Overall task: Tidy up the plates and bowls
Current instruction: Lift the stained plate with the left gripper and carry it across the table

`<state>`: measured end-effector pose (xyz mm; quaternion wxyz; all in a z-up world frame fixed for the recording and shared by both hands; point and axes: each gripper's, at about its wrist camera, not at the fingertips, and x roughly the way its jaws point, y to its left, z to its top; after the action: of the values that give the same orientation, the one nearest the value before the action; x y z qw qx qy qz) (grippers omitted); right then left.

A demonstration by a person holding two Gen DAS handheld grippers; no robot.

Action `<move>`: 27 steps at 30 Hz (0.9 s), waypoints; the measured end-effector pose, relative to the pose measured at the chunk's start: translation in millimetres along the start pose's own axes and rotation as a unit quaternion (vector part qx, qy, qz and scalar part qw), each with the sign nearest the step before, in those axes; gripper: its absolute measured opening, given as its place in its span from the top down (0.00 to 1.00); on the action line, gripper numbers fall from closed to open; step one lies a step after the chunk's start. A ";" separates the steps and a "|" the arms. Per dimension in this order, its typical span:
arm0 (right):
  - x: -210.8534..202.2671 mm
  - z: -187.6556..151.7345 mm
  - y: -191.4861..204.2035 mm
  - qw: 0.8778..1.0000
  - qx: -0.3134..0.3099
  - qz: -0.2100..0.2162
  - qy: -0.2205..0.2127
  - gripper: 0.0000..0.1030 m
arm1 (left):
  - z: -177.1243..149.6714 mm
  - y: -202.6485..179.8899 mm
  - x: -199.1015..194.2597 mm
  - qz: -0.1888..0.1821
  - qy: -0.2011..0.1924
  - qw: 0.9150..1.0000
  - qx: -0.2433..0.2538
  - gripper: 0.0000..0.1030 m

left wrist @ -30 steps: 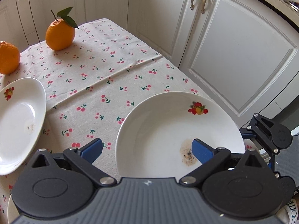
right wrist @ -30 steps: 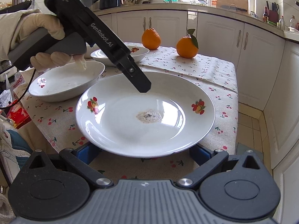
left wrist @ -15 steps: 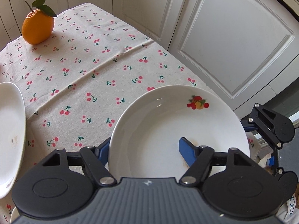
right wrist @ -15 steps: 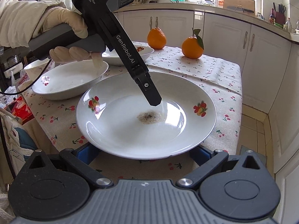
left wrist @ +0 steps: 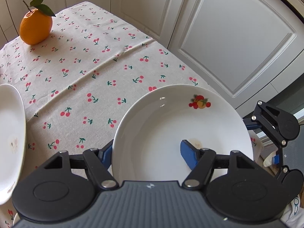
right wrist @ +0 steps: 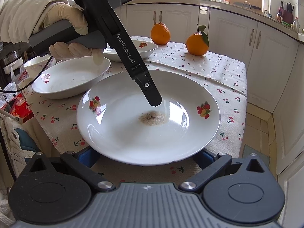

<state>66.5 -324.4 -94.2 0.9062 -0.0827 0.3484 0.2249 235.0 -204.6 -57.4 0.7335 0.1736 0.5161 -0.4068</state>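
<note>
Plate (left wrist: 171,125) rim sits clamped between left gripper (left wrist: 148,152) jaws, just closed.

Left wrist cam: rides just behind the left gripper (left wrist: 146,152), aimed steeply down, close over the plate (left wrist: 171,117), cupboards at 1 o'clock. Right wrist cam: lower tilt, looks across the same plate (right wrist: 133,133) w/ kitchen beyond. Shared: plate, leafy orange (left wrist: 35,28) (11 o'clock left view; 1 o'clock right view (right wrist: 196,43)).
</note>
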 end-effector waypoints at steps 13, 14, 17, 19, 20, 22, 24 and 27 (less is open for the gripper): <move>4.8 23.6 -21.3 0.999 -0.032 -0.003 0.002 0.00 | 20.5 14.0 -8.5 0.010 -0.035 0.999 -0.009 0.32; 6.3 26.0 -24.4 0.999 -0.034 -0.004 0.002 0.00 | 23.7 16.1 -8.1 0.011 -0.038 0.999 -0.012 0.32; 11.6 31.0 -34.9 0.999 -0.040 -0.006 0.000 0.00 | 32.4 21.6 -7.0 0.014 -0.049 0.999 -0.016 0.32; 15.6 33.8 -41.7 0.999 -0.039 -0.006 -0.001 0.00 | 38.5 25.1 -4.2 0.017 -0.052 0.998 -0.013 0.32; 18.1 35.1 -45.2 0.999 -0.039 -0.006 -0.002 0.00 | 41.6 27.7 -2.1 0.017 -0.053 0.998 -0.015 0.32; 22.7 36.8 -51.2 0.999 -0.036 -0.005 -0.001 0.00 | 47.9 33.7 2.1 0.014 -0.054 0.998 -0.022 0.32; 26.3 37.0 -55.5 0.999 -0.032 -0.006 0.001 0.00 | 52.0 37.0 5.2 0.013 -0.057 0.998 -0.026 0.32; 31.5 38.9 -60.8 0.999 -0.030 -0.010 0.003 0.00 | 56.9 39.2 10.5 0.019 -0.062 0.998 -0.021 0.32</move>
<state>138.5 -355.3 -86.8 0.9043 -0.1141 0.3435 0.2261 301.8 -223.6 -50.2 0.7749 0.1421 0.4750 -0.3920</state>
